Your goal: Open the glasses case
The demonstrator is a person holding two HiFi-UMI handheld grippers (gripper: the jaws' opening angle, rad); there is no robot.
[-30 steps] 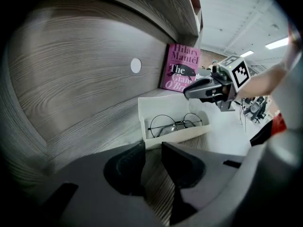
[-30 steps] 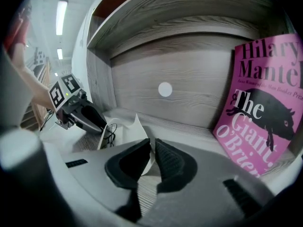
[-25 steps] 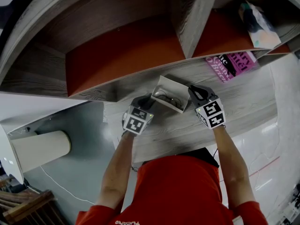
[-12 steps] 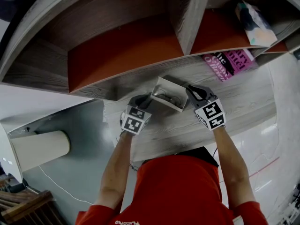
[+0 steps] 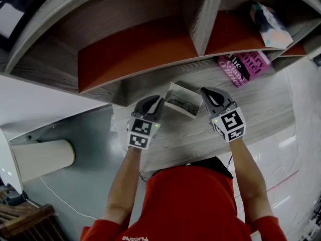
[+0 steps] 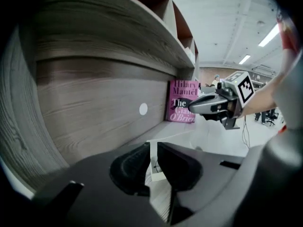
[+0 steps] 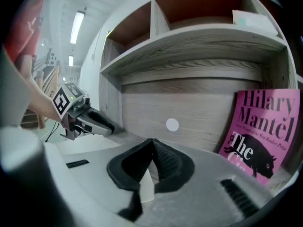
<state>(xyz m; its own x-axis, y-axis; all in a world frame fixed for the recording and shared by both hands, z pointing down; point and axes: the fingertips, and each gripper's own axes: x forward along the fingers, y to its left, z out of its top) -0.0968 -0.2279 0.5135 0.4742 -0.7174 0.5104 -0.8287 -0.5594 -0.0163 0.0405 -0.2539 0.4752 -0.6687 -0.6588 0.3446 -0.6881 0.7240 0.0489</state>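
At the far left I see a white cylinder (image 5: 42, 159), off the left end of the bench (image 5: 261, 109). The left tool (image 5: 159, 101) points at the left end of the glasses case (image 5: 174, 91). Its jaws have just been closing and now stand a narrow slit apart with nothing clamped. The white case shows through the slit, beyond the pads (image 6: 130, 169). The case lies on the bench beneath the shelf (image 5: 200, 14), open, its inside facing up, with glasses (image 5: 183, 105) in it. The right tool (image 5: 203, 91) is at the case's right end, jaws fully together on nothing. The case shows below their tips. A pink book (image 5: 246, 66) stands at the back of the bench, to the right of the right tool.
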